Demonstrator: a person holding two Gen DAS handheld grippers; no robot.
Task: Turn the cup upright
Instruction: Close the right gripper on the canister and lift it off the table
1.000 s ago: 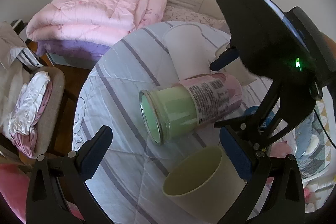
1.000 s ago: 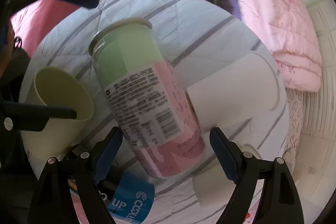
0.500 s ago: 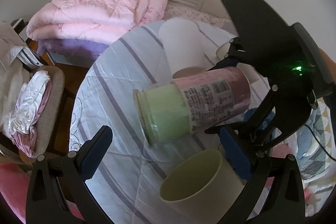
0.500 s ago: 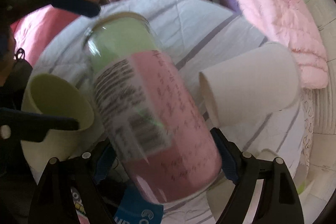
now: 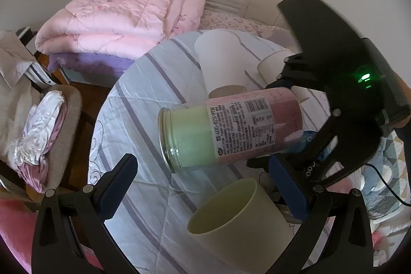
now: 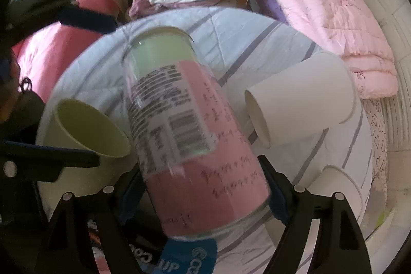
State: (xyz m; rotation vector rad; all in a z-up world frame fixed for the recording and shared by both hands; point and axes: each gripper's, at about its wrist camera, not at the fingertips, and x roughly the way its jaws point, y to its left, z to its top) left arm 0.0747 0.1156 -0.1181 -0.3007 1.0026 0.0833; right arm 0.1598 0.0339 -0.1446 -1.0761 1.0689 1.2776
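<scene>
1. While I watched through both wrist cameras, my right gripper (image 6: 203,194) was clenched on the lower, pink-labelled end of the glass cup (image 5: 228,130), its blue pads (image 6: 276,194) pressed against both sides.
2. The cup was off the striped tablecloth (image 5: 143,99), lying almost level in the air with its open, pale green mouth end pointing away from the right gripper.
3. My left gripper (image 5: 205,184) hung released, its jaws spread wide and holding nothing; the cup's mouth sat above and between its fingertips in the left view.
4. A pale yellow cup (image 5: 236,220) stood upright on the cloth, low in the left view and just beside the left gripper's right pad (image 5: 290,191); I could not tell whether they touched.
5. A white paper cup (image 6: 300,104) lay on its side beyond the glass cup, its mouth turned toward it, apart from it.
6. A second white paper cup (image 6: 339,186) lay near the table's edge, to the right of the right gripper.
7. A blue printed packet (image 6: 190,258) lay under the glass cup's base.
8. A folded pink quilt (image 5: 123,17) lay on the bed behind the table.
</scene>
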